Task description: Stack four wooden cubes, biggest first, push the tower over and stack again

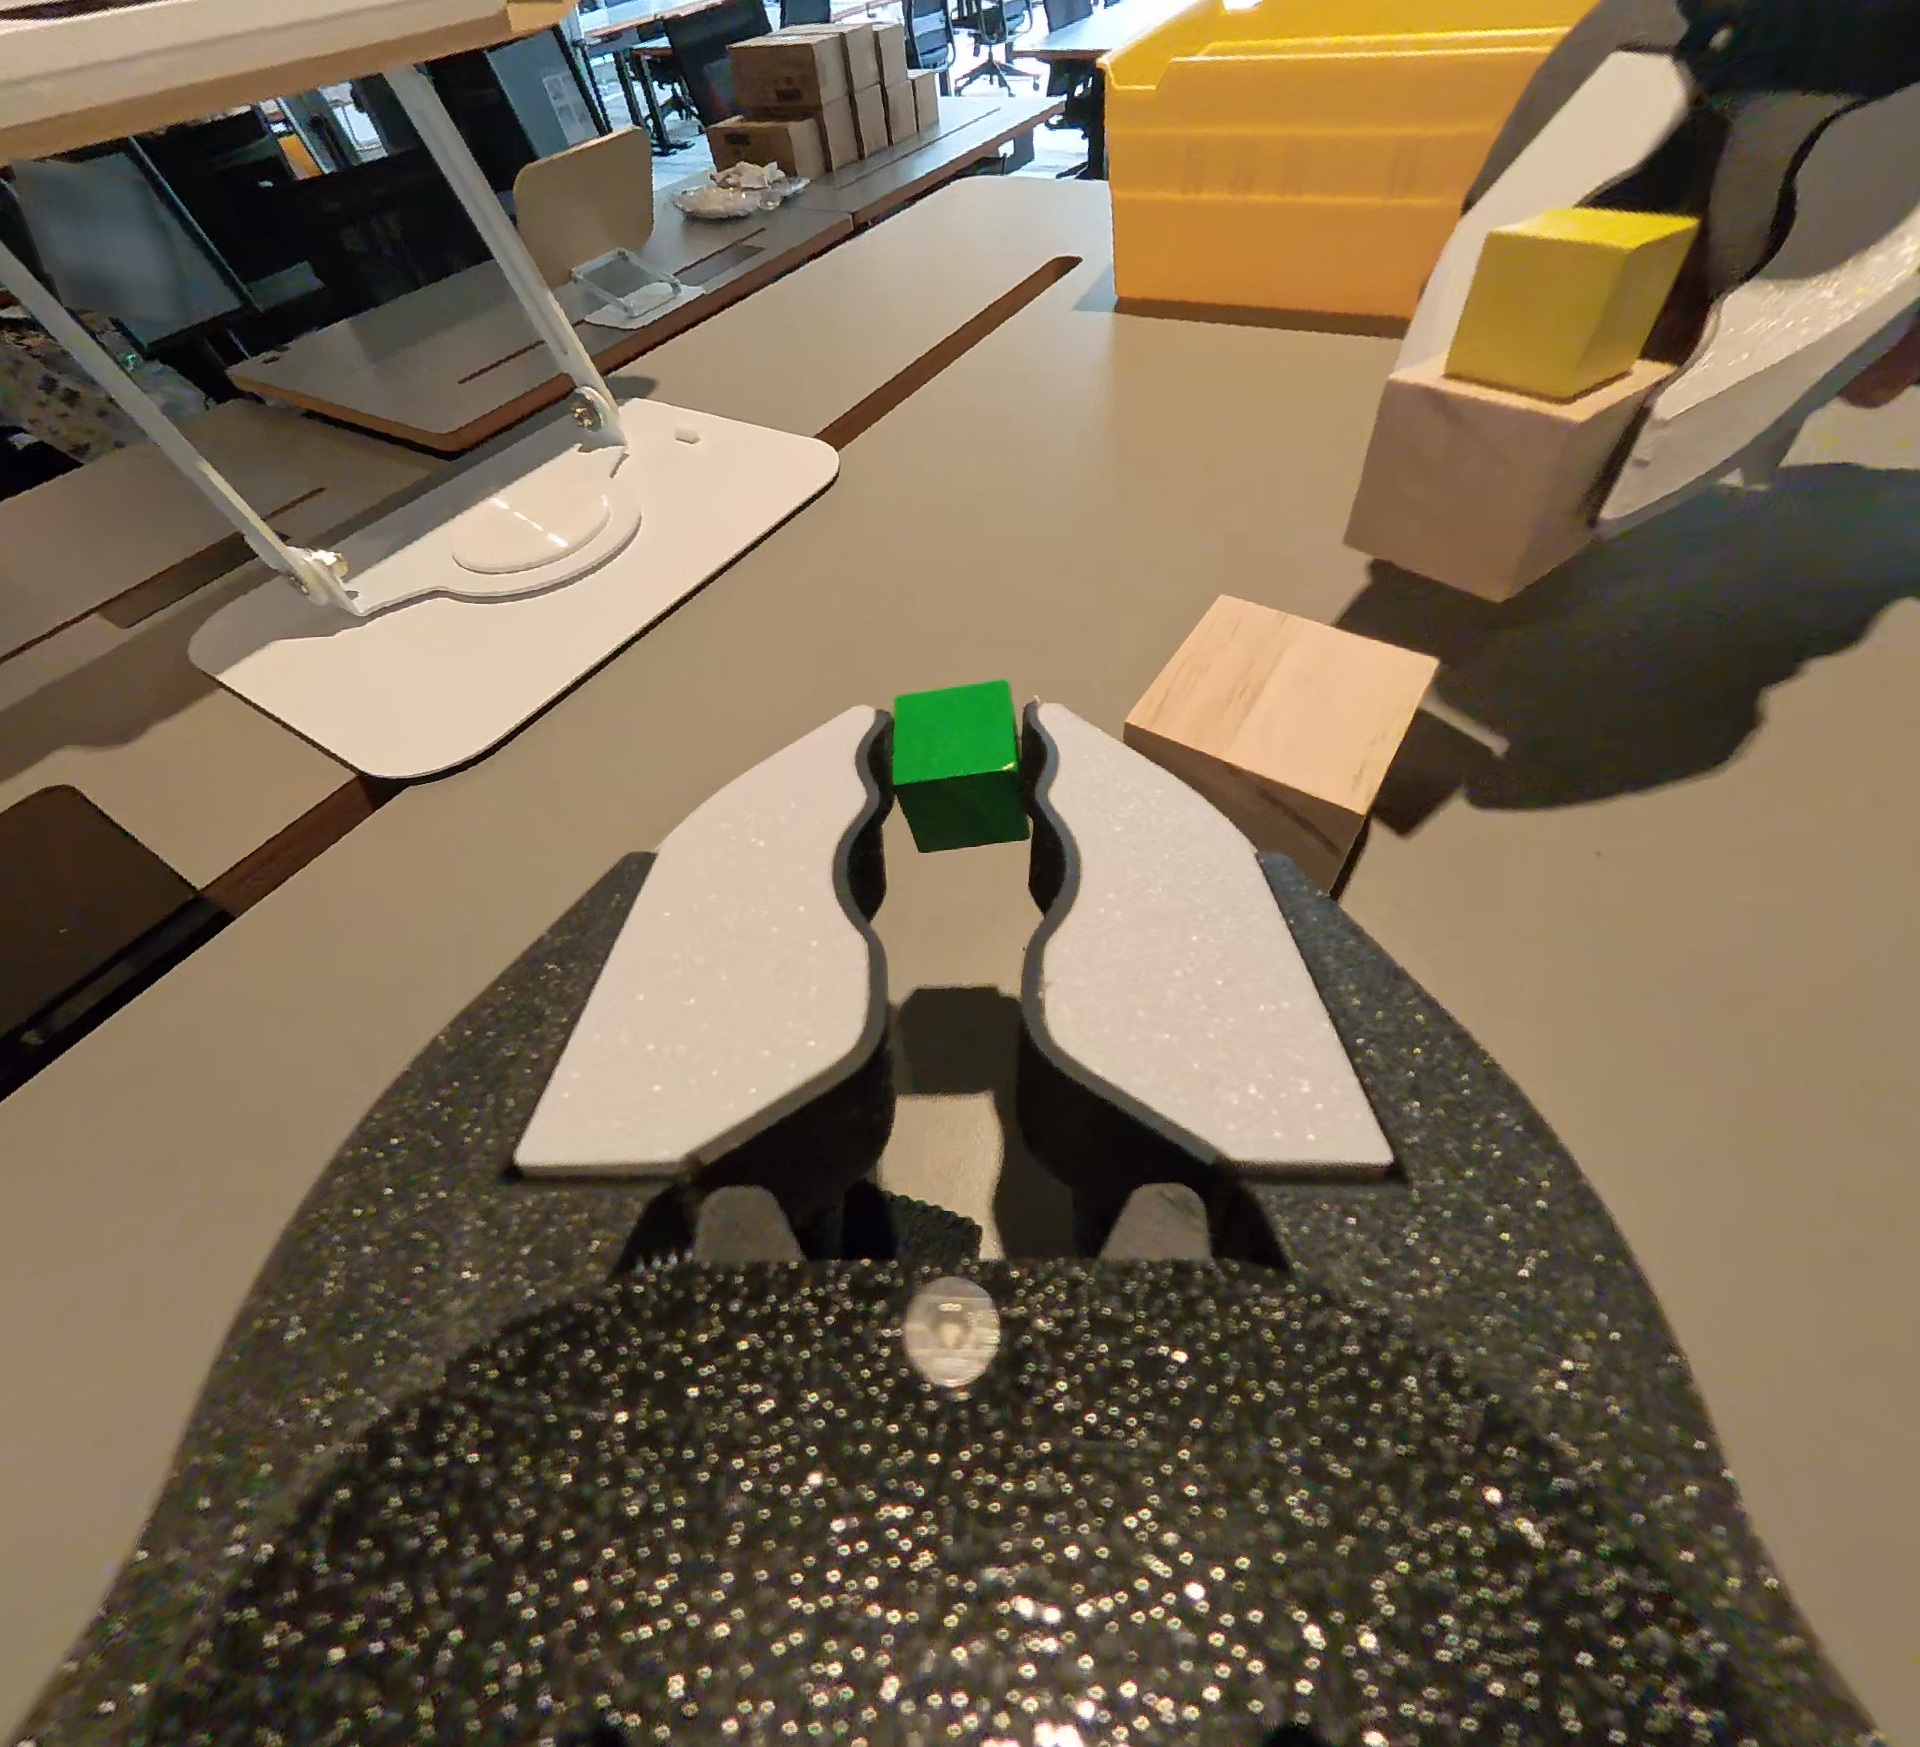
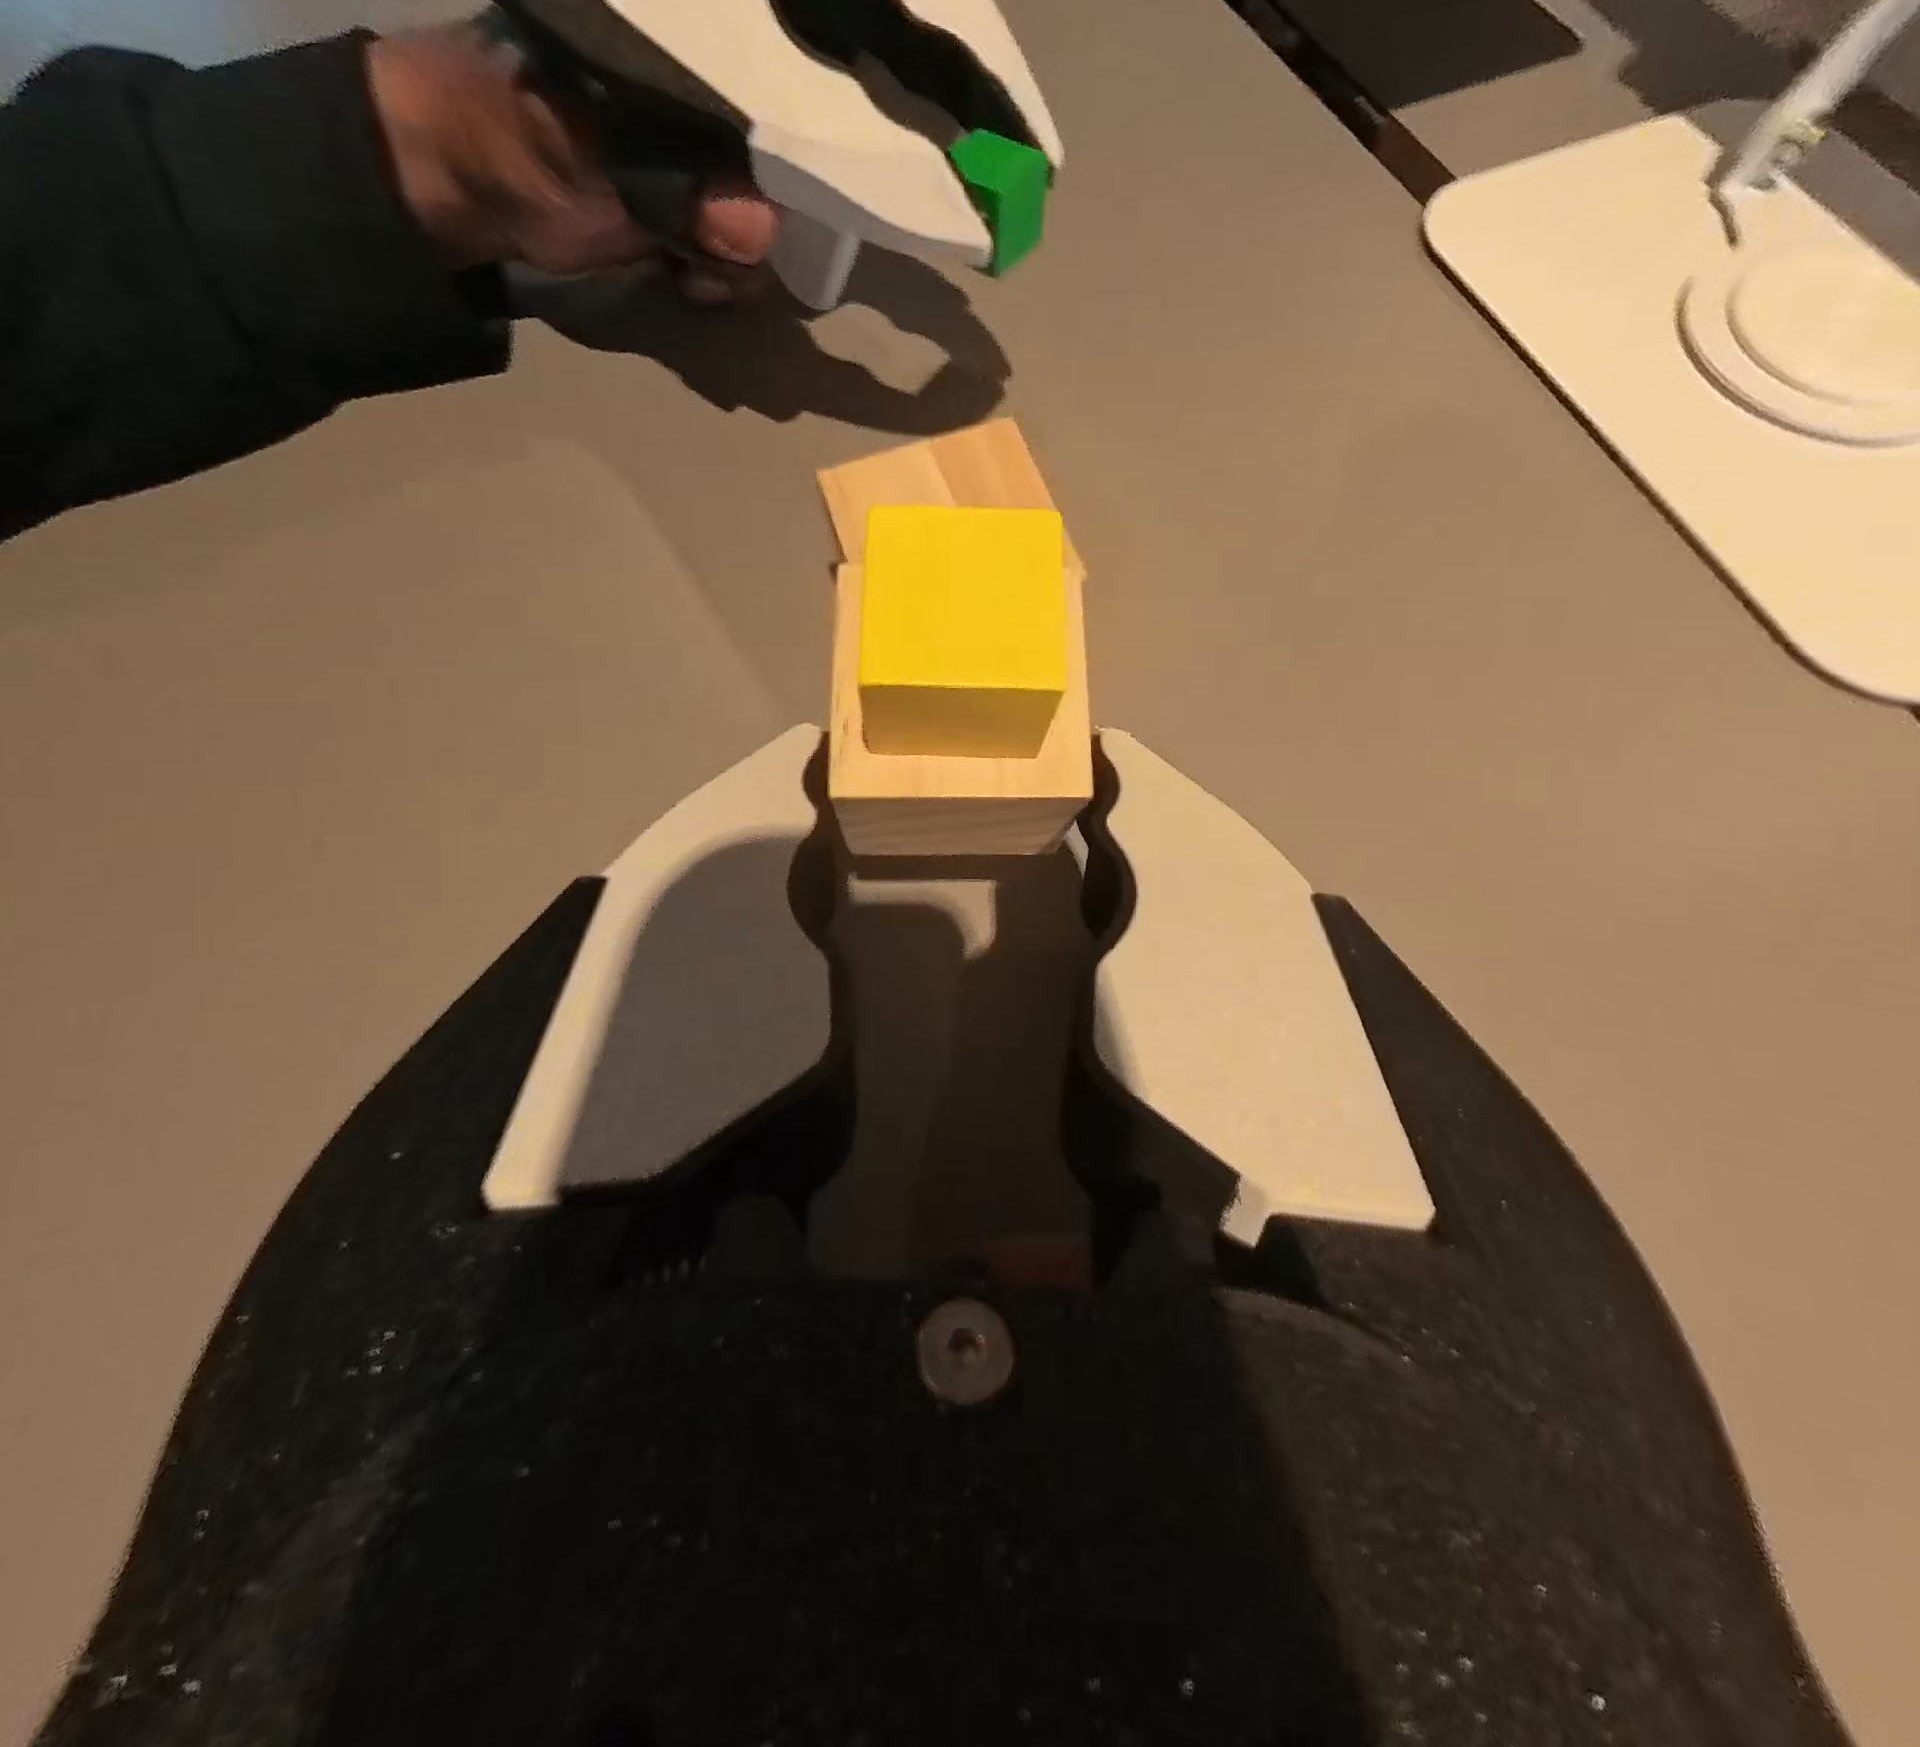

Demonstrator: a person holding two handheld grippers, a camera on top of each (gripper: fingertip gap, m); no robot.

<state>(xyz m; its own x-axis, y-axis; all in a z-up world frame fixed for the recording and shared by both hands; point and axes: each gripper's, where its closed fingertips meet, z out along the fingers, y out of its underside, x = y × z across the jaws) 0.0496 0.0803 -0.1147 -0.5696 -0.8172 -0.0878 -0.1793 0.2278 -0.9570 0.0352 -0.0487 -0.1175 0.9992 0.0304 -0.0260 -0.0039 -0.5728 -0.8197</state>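
My left gripper [image 1: 958, 731] is shut on a small green cube [image 1: 956, 762] and holds it above the grey table [image 1: 935, 471]. To its right, a plain wooden cube [image 1: 1278, 731] rests on the table. My right gripper [image 2: 961, 747] is shut on another plain wooden cube [image 2: 956, 804], with a yellow cube [image 2: 961, 617] sitting on top of it. This pair looks lifted slightly off the table. In the right wrist view, the resting wooden cube [image 2: 935, 471] lies just beyond the held pair. The left gripper [image 2: 1013, 201] with the green cube [image 2: 1003, 191] is farther off, at upper centre.
A yellow plastic bin [image 1: 1299, 139] stands at the back right of the table. A white stand with a flat base [image 1: 520, 575] and slanted legs is at the left. A person's hand and dark sleeve [image 2: 468, 159] hold the left gripper. Desks and chairs fill the room behind. My hands' fingertips stand some 15 centimeters from each other.
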